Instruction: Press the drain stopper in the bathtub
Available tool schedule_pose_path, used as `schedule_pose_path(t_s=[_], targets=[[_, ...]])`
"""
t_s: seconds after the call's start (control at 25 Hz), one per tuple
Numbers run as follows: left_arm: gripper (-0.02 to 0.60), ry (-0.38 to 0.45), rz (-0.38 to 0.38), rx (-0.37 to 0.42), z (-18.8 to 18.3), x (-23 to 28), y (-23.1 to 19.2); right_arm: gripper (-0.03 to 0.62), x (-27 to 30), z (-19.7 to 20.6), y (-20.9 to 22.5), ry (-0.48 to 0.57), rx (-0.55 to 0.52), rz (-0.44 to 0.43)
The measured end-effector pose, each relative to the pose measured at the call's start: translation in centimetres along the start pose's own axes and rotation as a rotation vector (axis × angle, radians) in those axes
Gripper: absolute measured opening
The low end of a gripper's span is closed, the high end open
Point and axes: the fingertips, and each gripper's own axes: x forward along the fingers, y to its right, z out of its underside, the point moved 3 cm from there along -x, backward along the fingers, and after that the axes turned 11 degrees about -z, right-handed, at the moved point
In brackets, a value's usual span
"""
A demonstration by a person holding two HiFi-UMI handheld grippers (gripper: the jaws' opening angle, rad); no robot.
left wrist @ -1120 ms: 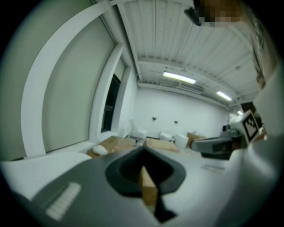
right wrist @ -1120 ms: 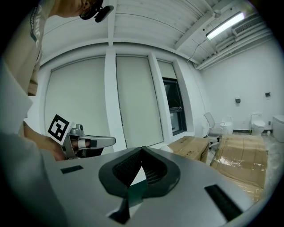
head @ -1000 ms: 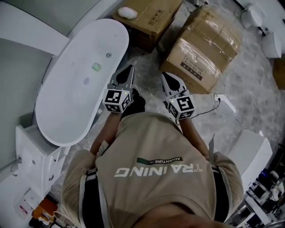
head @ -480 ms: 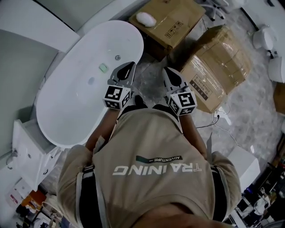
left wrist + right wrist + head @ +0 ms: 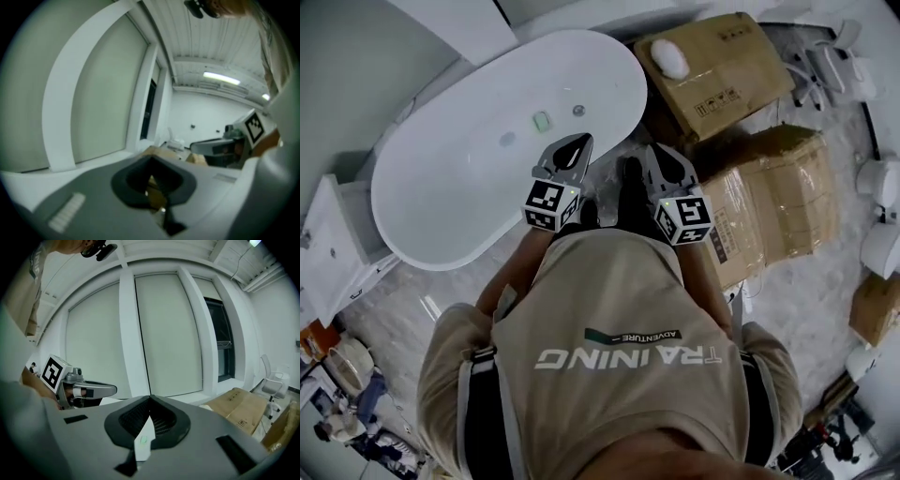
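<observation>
the glossy white oval bathtub [image 5: 459,202] beside the left gripper [image 5: 579,142] carries a pale green rectangular patch [image 5: 542,120] and a small grey round fitting [image 5: 578,111]. both grippers are grey, with black-and-white square-marker cubes. ahead of the right gripper [image 5: 656,155] lie tan-brown cardboard boxes [image 5: 722,56] on a marbled grey-white stone floor [image 5: 811,300]. the person's cloth shirt [image 5: 619,300] is beige.

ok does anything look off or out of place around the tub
Nothing looks spilled or broken. One stray thing: a small green item lies on the bathtub floor near the drain stopper. A white rounded object also sits loose atop a cardboard box.
</observation>
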Motion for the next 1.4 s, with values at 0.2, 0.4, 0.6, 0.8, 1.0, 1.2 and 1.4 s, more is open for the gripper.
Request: schedule_pose_path(t_s=[0.2, 0.4, 0.6, 0.8, 1.0, 1.2, 1.4], targets=[[0.002, 0.011, -0.188, -0.052, -1.4, 3.0, -2.4, 0.008, 4.7, -2.4, 4.4, -0.017, -0.027, -0.159], [0.002, 0.015, -0.351, -0.088, -3.1, 6.5, -4.4, 0.008, 8.8, -5.0, 9.1, -0.024, -0.064, -0.296], [0.002, 0.023, -0.457, -0.089, -5.0, 8.4, -4.5, 0.008, 11.6, -4.9, 12.3, -0.09, -0.11, -0.402], [0.002, -0.016, -0.534, -0.115, -4.2, 8.2, -5.8, 0.008, 14.2, -4.4, 12.9, -0.123, -0.106, -0.47], [0.002, -0.034, -0.568, -0.136, -3.7, 7.7, -7.4, 0.008, 16.0, -3.8, 12.3, -0.17, -0.093, -0.504], [0.002, -0.027, -0.55, -0.175, -2.3, 7.7, -10.4, 0.008, 18.0, -4.5, 10.0, -0.187, -0.144, -0.511], [0.002, -0.004, -0.495, -0.171, -2.4, 9.0, -13.0, 0.008, 19.8, -4.5, 9.2, -0.236, -0.146, -0.45]])
